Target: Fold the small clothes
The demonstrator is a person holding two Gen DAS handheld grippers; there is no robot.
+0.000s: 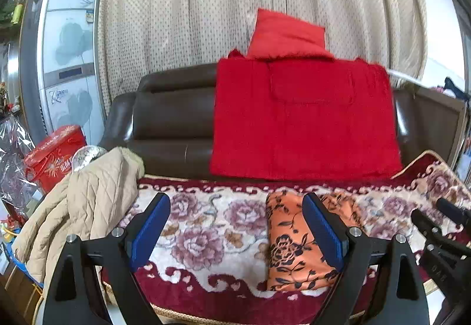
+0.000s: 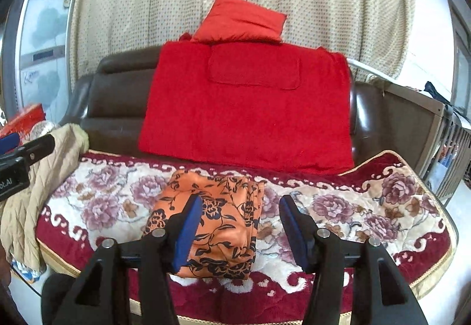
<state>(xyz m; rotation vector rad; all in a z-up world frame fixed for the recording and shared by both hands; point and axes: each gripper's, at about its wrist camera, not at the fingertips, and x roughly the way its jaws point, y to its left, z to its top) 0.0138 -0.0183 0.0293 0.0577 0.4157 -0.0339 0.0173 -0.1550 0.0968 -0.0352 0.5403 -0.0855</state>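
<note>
A small orange garment with a black flower print (image 1: 297, 239) lies folded into a compact rectangle on the flowered seat cover (image 1: 212, 236). It also shows in the right wrist view (image 2: 217, 222). My left gripper (image 1: 237, 224) is open and empty, held above the cover with the garment under its right finger. My right gripper (image 2: 240, 224) is open and empty, with its left finger over the garment. The right gripper also shows at the right edge of the left wrist view (image 1: 441, 224). The left gripper shows at the left edge of the right wrist view (image 2: 26, 154).
A beige quilted jacket (image 1: 82, 207) hangs over the sofa's left arm. A red towel (image 1: 300, 118) drapes the dark leather backrest (image 1: 170, 115), with a red cushion (image 1: 285, 36) on top. A red box (image 1: 53, 157) stands at the left. Curtains hang behind.
</note>
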